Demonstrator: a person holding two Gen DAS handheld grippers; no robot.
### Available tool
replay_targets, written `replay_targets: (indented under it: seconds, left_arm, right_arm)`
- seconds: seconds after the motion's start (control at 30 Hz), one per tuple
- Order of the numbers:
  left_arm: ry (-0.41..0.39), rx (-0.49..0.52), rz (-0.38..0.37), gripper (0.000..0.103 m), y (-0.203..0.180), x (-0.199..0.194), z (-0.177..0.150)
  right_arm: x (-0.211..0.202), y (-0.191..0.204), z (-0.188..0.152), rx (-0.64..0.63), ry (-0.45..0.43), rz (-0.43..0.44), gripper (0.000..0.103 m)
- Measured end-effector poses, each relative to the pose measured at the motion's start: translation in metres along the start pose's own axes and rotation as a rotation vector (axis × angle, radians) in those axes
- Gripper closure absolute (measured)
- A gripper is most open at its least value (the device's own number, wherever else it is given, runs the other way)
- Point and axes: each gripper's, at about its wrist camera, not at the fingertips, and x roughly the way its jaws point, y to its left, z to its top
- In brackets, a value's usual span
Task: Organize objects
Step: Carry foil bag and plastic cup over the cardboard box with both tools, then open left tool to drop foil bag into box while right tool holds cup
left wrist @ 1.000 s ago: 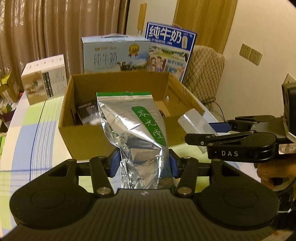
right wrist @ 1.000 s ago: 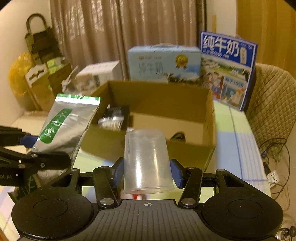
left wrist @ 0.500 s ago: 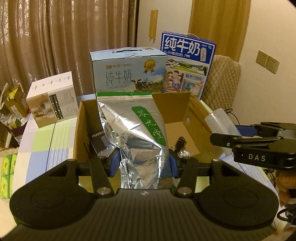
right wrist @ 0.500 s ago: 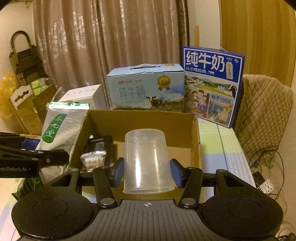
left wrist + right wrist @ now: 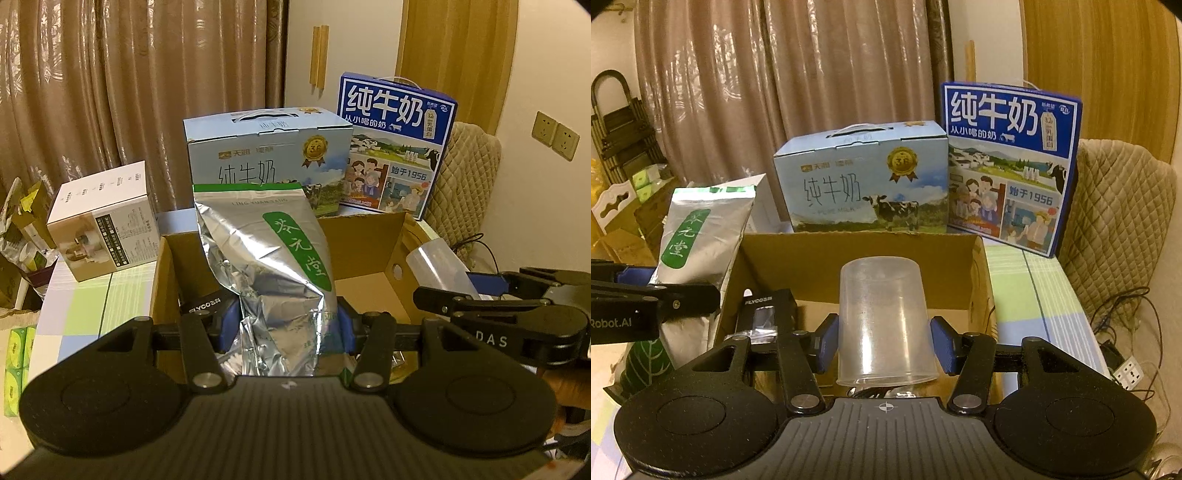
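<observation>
Pouch point(image 5: 273, 273) and cup point(image 5: 884, 321) now over box point(image 5: 857, 254)

Your right gripper point(image 5: 884, 341) clamps an upside-down clear plastic cup point(image 5: 884, 321) over the open cardboard box point(image 5: 982, 291). At your left, the other gripper point(image 5: 665, 295) holds a silver foil pouch point(image 5: 701, 236) beside the box's wall.

The open box point(image 5: 798, 266) sits on the worktop point(image 5: 1027, 295). Behind it stand two milk boxes side by side, the low milk box point(image 5: 860, 181) on the left and the tall milk box point(image 5: 1008, 166) on the right, with a chair point(image 5: 1119, 214) further right. The left tool point(image 5: 286, 325) holds a bag point(image 5: 273, 273) over the box's left part, and the right tool point(image 5: 884, 343) holds an upside-down cup point(image 5: 884, 317) over the middle, with a small pack point(image 5: 764, 310) inside on the left.
</observation>
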Motion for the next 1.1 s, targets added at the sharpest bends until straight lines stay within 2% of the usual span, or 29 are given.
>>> replay_targets:
  seconds: [0.47,0.8,0.87,0.9,0.97,1.1]
  left_arm:
    - [0.002,-0.013,-0.008,0.055,-0.006,0.012,0.004]
    - [-0.005,-0.046,0.007,0.055,0.004,0.017,0.003]
    - [-0.035,-0.073,0.006,0.049,0.008,0.016,0.004]
    - [-0.045,-0.083,0.012,0.037,0.01,0.015,0.005]
    - [-0.051,-0.075,0.046,0.035,0.012,0.013,0.004]
    - [-0.039,-0.071,0.049,0.035,0.015,0.013,0.002]
  right_arm:
    - [-0.001,-0.009,-0.003,0.013,-0.001,-0.012,0.053]
    - [0.001,-0.005,-0.003,0.009,-0.003,-0.01,0.053]
    - [0.002,-0.004,-0.004,0.006,-0.002,-0.009,0.053]
    - [0.002,-0.004,-0.004,0.006,-0.002,-0.009,0.053]
    - [0.002,-0.004,-0.004,0.013,-0.005,-0.008,0.053]
    - [0.002,-0.004,-0.003,0.017,-0.005,-0.004,0.053]
